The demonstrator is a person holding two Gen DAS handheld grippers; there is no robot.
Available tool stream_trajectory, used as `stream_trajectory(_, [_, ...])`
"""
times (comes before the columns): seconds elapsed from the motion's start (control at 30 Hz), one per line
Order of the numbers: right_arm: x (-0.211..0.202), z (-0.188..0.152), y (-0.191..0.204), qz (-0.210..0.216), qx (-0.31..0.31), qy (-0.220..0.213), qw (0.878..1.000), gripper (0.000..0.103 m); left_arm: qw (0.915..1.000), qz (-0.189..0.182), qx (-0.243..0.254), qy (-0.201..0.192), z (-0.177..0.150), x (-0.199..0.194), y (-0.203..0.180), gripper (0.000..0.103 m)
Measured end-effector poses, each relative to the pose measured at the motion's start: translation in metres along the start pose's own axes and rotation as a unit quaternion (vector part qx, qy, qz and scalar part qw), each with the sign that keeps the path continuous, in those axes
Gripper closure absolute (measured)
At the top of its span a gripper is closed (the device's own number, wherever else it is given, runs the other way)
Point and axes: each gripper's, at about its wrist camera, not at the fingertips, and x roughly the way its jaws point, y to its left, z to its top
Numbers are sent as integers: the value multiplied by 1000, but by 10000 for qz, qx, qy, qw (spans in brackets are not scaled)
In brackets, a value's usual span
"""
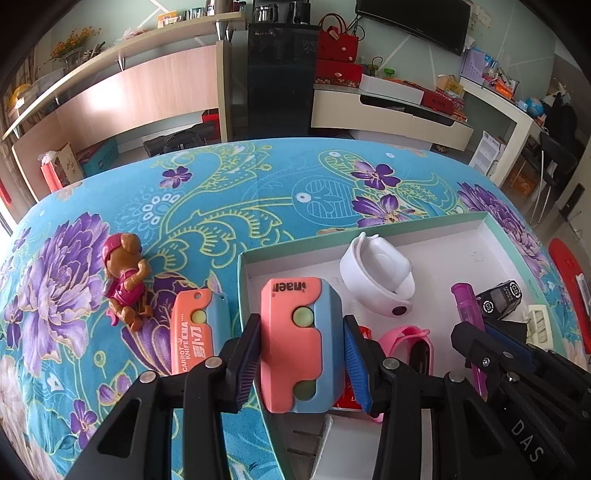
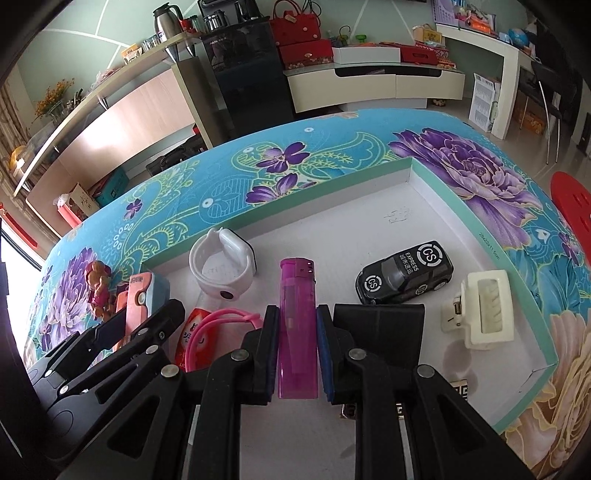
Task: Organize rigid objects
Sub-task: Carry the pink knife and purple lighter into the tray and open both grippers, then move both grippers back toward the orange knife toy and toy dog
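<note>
Left tool (image 1: pixel 301 363) clamped on orange-blue toy knife (image 1: pixel 295 343), right tool (image 2: pixel 296 352) clamped on purple lighter (image 2: pixel 297 328) (both above white tray (image 2: pixel 417 184))

Home living room, wall television (image 1: pixel 417 18), handbags (image 2: pixel 295 23)

We see that each gripper, left gripper (image 1: pixel 301 363) and right gripper (image 2: pixel 297 352), is built of black plastic links joined by round silver pivot pins. Its fingers (image 1: pixel 246 363) carry ribbed blue pads. White letters "DAS" mark one body.
</note>
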Motion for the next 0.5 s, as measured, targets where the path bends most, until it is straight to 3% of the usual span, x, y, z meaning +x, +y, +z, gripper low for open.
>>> stream_trajectory(0.4, [-4, 2, 1, -84, 0, -35, 10000, 83, 10000, 14, -4, -28, 2, -8, 2, 56])
stream_trajectory(0.5, [-8, 2, 2, -98, 2, -68, 9999, 82, 10000, 53, -20, -68, 2, -14, 4, 48])
